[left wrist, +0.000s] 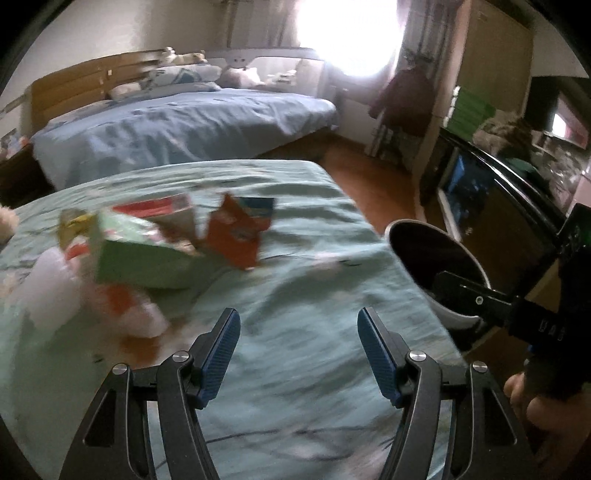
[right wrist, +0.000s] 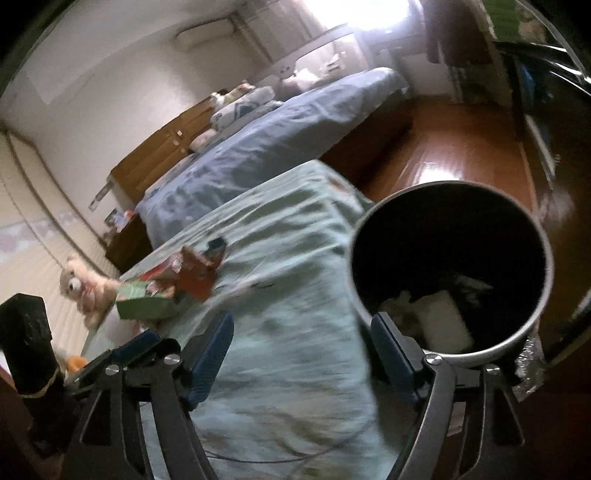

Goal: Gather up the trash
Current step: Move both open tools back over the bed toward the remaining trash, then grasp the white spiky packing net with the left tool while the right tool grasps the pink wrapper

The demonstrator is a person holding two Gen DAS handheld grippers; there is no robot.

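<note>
A pile of trash lies on the green bedspread (left wrist: 295, 295): a green carton (left wrist: 140, 258), an orange-red carton (left wrist: 236, 236), a red-and-white box (left wrist: 162, 210) and white crumpled wrappers (left wrist: 51, 288). The pile also shows in the right wrist view (right wrist: 166, 291). My left gripper (left wrist: 299, 343) is open and empty, right of and short of the pile. A white bin with a dark inside (right wrist: 450, 273) stands at the bed's right edge with white trash (right wrist: 443, 321) in it. My right gripper (right wrist: 303, 350) is open and empty beside the bin's rim.
A second bed with a blue cover (left wrist: 184, 122) lies beyond. Wooden floor (left wrist: 369, 184) runs between the beds and a dark cabinet (left wrist: 498, 206) at right. A plush toy (right wrist: 85, 288) sits at the bed's left edge. A bright window (left wrist: 347, 33) glares at the back.
</note>
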